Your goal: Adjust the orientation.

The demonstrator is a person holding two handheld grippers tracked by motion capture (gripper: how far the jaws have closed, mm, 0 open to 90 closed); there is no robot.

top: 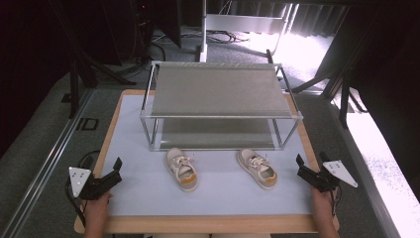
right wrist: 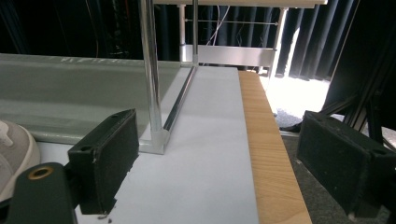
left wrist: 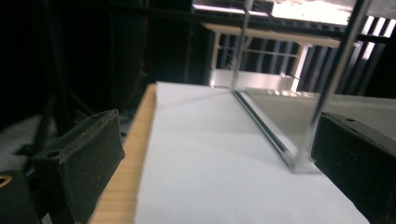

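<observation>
I hold my left gripper (top: 117, 168) low over the near left corner of the table (top: 208, 223), just at the edge of the white mat (top: 148, 198), and its jaws stand wide apart with nothing between them. In the left gripper view the two black pads frame the bare mat, the wooden table edge and the near left leg of the shoe rack (left wrist: 299, 158). My right gripper (top: 303, 166) sits at the near right edge of the table, likewise wide and holding nothing; in the right gripper view its jaws (right wrist: 219, 158) straddle the mat and the wooden edge, with the rack's near right leg just beyond the left pad. The two small beige shoes lie on the mat between my grippers, just in front of the rack and well apart from both tongs. The left shoe (top: 181, 168) rests near the middle of the table, its toe toward me with an orange patch at the tip. The right shoe (top: 257, 168) lies to its right, angled a little toward the right edge. The rack (top: 218, 91) stands at the far half of the table, both its grey shelves bare. A sliver of the right shoe's pale side (right wrist: 14, 154) shows at the left edge of the right gripper view.
</observation>
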